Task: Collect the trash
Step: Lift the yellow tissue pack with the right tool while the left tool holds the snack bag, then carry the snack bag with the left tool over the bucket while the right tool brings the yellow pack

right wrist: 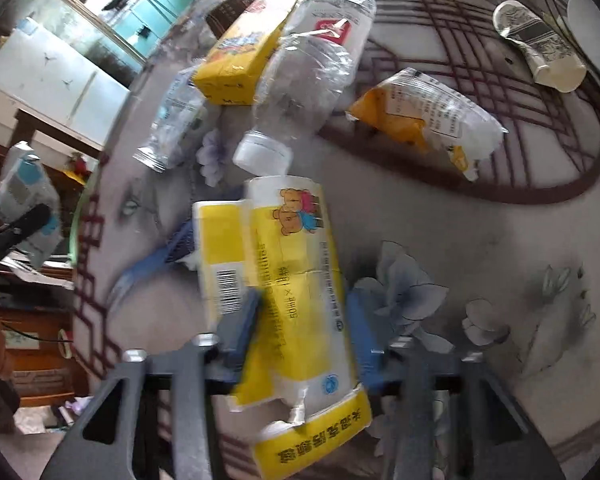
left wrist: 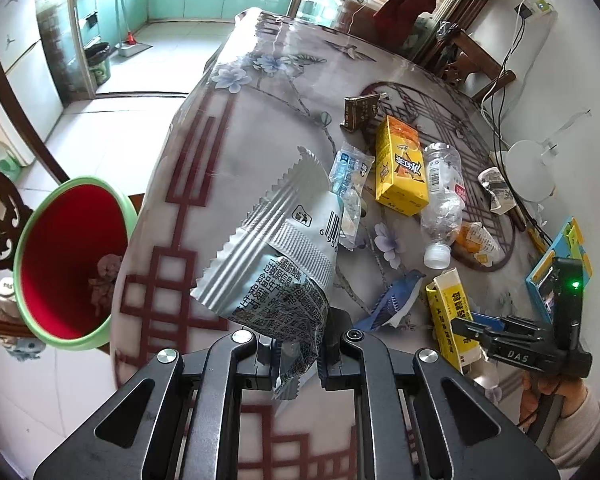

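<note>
On the floral-patterned round table (left wrist: 236, 152), left gripper (left wrist: 298, 344) pinches a silver foil wrapper (left wrist: 276, 256); right gripper (right wrist: 300, 320) straddles a yellow-and-white medicine carton (right wrist: 284, 264), pads seemingly touching, needing a firm squeeze, then lift.

Silver-and-white snack wrapper (left wrist: 276, 240) with black print and a barcode; red bin (left wrist: 70, 260) rimmed pale green; yellow-and-white medicine box (right wrist: 284, 280) bearing cartoon bears; orange-yellow drink carton (left wrist: 400, 166); clear plastic bottle (left wrist: 442, 196), white cap – all on a grey tablecloth (left wrist: 220, 184) patterned with blue flowers and maroon lattice
</note>
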{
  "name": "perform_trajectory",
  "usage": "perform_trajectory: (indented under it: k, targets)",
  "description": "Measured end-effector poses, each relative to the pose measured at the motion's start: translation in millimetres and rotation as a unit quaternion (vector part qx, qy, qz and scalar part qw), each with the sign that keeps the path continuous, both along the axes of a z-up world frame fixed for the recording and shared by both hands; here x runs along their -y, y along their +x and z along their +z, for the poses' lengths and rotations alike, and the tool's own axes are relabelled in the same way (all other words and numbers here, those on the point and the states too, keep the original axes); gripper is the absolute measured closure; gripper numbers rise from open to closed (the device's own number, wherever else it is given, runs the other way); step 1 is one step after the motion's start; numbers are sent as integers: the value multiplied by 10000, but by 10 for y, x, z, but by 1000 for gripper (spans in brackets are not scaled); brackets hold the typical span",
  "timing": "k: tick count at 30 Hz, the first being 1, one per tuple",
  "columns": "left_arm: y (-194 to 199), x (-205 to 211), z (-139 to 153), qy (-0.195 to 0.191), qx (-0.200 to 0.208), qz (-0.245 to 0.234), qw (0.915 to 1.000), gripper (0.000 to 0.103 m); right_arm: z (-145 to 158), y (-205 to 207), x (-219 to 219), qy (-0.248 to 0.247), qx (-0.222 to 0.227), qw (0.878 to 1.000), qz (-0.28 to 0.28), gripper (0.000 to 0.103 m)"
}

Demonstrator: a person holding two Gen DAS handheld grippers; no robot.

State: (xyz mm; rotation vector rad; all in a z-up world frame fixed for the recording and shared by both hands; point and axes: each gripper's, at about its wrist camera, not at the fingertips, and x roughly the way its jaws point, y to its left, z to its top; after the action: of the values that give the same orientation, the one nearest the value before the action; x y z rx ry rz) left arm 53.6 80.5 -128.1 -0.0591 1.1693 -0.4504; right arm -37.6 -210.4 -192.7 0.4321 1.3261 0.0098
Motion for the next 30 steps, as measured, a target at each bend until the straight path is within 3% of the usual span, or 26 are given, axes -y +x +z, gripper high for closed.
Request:
perform_trajectory:
  k: [2, 11, 18, 30]
  targets:
    - [4, 11, -3, 9, -12, 8, 10000, 90, 63, 12, 13, 35, 85, 10000, -39, 76]
    - [22, -77, 10, -35, 12, 125, 9999, 90, 577, 99, -114, 113, 748, 9971, 72, 77]
    - [54, -268, 0, -21, 8, 307, 9995, 90, 879, 329, -524, -137, 1095, 9927, 487, 77]
    - [125, -862, -74, 88, -7, 815, 9966, 90, 1104, 802, -1367, -256, 1452, 9814, 1227, 77]
